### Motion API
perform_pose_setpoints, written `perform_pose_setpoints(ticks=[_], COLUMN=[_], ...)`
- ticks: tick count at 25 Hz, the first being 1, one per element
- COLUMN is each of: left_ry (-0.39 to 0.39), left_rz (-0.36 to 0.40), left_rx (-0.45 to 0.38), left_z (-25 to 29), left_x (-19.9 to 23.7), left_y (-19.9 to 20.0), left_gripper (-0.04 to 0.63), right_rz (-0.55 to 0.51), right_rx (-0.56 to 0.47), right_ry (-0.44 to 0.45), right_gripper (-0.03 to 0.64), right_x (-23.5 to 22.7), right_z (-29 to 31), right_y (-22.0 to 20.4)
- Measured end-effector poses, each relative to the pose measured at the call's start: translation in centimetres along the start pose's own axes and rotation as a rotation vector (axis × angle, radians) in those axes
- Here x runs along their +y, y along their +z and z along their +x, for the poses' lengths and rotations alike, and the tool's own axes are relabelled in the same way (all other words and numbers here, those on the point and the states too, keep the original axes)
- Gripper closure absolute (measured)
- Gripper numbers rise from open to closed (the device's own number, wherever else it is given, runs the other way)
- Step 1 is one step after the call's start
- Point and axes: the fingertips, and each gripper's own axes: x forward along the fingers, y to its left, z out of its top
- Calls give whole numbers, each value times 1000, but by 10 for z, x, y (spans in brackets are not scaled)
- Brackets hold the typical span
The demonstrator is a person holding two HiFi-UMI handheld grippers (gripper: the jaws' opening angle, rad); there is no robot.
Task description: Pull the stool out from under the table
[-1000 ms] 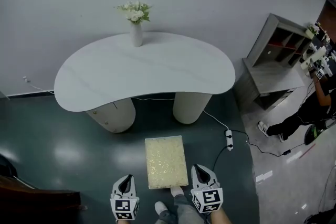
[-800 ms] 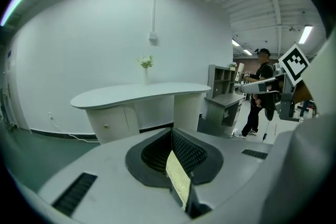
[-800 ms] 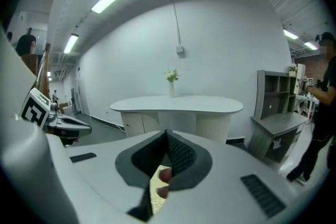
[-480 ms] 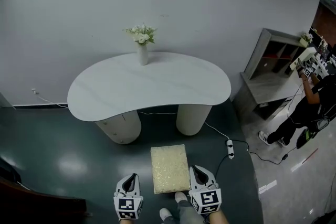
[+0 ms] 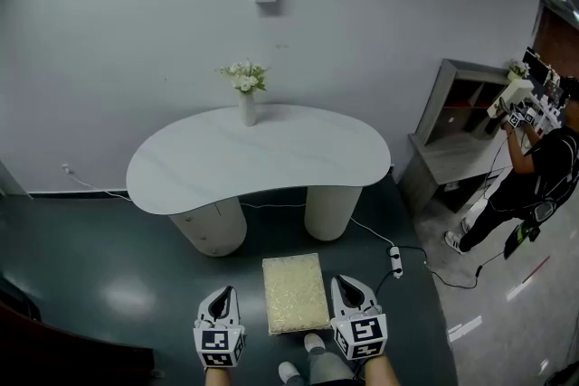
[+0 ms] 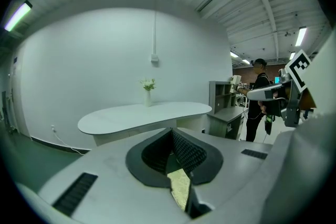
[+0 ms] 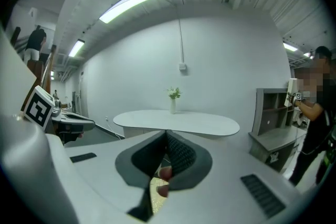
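— while you are looking down past your hands, how wide are the tools standing?

— neither is standing wide at all. the left tool point(image 5: 223, 299) is pressing its jaws together with nothing clamped between them. only a sliver of the stool point(image 5: 295, 294) and its cream top is showing through the slit below them. the right tool point(image 5: 346, 290) is doing the same, jaws together. something small and reddish is showing in its slit, and i am not able to tell what.

— and where is the stool standing?

— it is standing on the dark floor point(image 5: 118, 285), out in front of the white bench point(image 5: 262, 160) and clear of the bench top, with its far end pointing toward the gap between the bench's two round legs. it is lying between the two tools.

— are they touching it?

— the left tool is hanging beside its near left corner, a little apart. the right tool is hanging just beside its right edge, and i am not able to tell whether it is touching.

— anything on the bench?

— a vase of flowers point(image 5: 246, 95) is standing upright at its far edge.
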Motion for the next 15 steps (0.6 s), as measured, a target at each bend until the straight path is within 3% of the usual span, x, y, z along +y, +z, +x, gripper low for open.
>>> perform_pose_setpoints(ticks=[15], left_ry=[-21], left_rz=[50], left_rx=[-96], left_z=[-17], left_x=[-21], left_y=[59], left_gripper=[581], right_rz=[-25], right_rx=[-86], right_ry=[5], right_gripper=[555], right_x=[5], right_z=[-20], right_y=[46])
